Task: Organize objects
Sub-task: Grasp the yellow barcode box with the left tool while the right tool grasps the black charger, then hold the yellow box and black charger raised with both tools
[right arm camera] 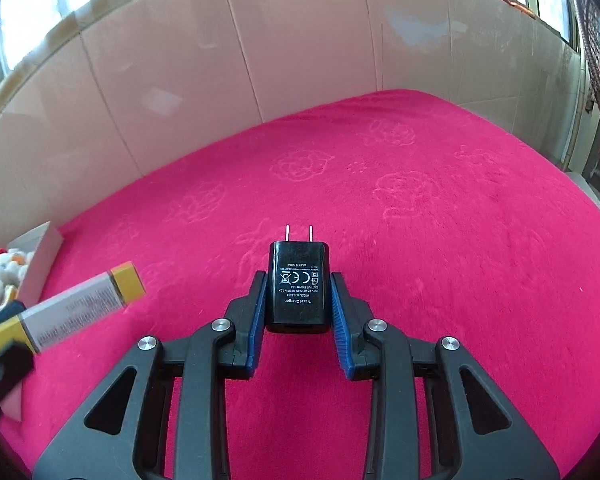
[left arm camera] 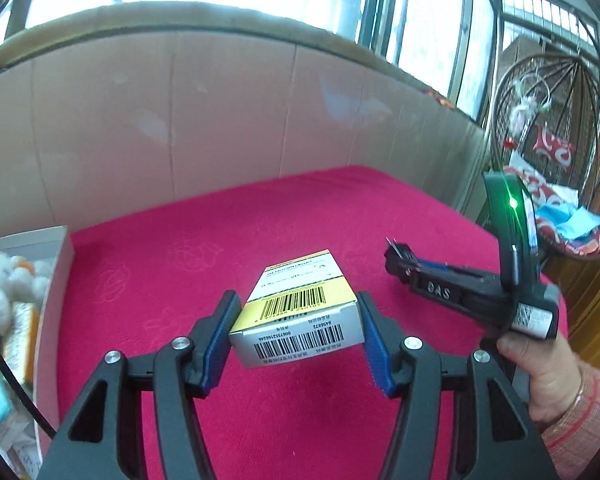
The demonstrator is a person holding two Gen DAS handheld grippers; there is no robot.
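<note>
My left hand-held gripper (left arm camera: 298,334) clamps the light, crushable carton (left arm camera: 296,312) across its sides; my right hand-held gripper (right arm camera: 299,304) pinches the rigid, slick charger (right arm camera: 298,284) mid-body.

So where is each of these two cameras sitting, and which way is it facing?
Left wrist: on the left gripper, looking along its jaws over the red blanket to the cardboard wall; the jaws hold a barcoded box; the right gripper and hand show.
Right wrist: on the right gripper, facing the same wall; the jaws hold a black charger.
Shared: blanket, wall, box, white storage box.
</note>
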